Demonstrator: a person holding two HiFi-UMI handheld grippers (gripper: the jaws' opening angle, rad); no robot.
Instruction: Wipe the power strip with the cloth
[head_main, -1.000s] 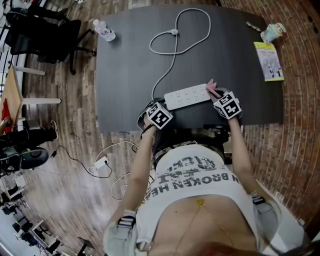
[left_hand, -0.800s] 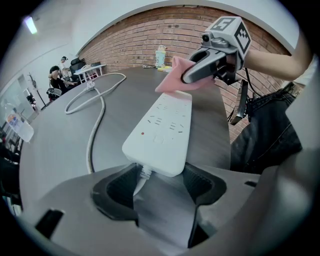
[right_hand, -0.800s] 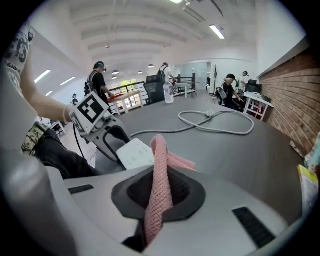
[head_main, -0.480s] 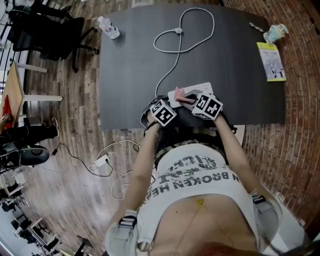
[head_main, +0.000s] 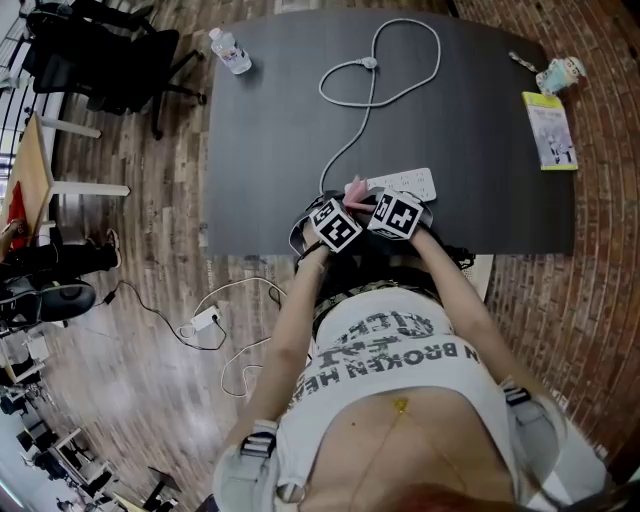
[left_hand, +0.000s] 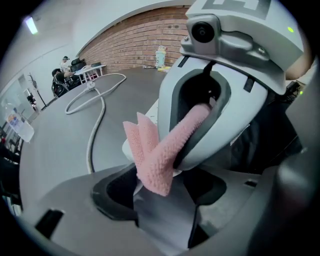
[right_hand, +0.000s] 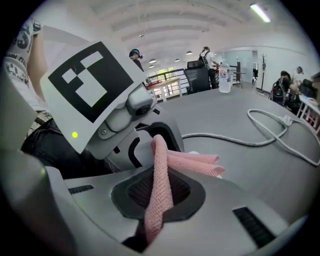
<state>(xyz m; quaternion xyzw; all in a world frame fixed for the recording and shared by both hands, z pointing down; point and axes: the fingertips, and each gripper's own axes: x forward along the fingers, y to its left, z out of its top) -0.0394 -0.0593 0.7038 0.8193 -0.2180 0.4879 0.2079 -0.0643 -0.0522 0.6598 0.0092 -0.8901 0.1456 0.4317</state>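
Right claw (head_main: 370, 202) pinching pink cloth (head_main: 354, 188), facing left claw (head_main: 346, 208)

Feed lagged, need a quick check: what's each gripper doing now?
Left gripper: closed on the power strip.
Right gripper: closed on the pink cloth.

Head view: power strip (head_main: 412, 182) shows right end only; rest hidden under left gripper (head_main: 338, 215) and right gripper (head_main: 388, 205). Cloth (head_main: 354, 188) shows pink tip only. Left gripper view: right gripper and cloth block strip and left gripper's jaw tips; grip unclear. Right gripper view: cloth's lower end cut off at bottom edge. Background people (right_hand: 206, 54) too small to describe.
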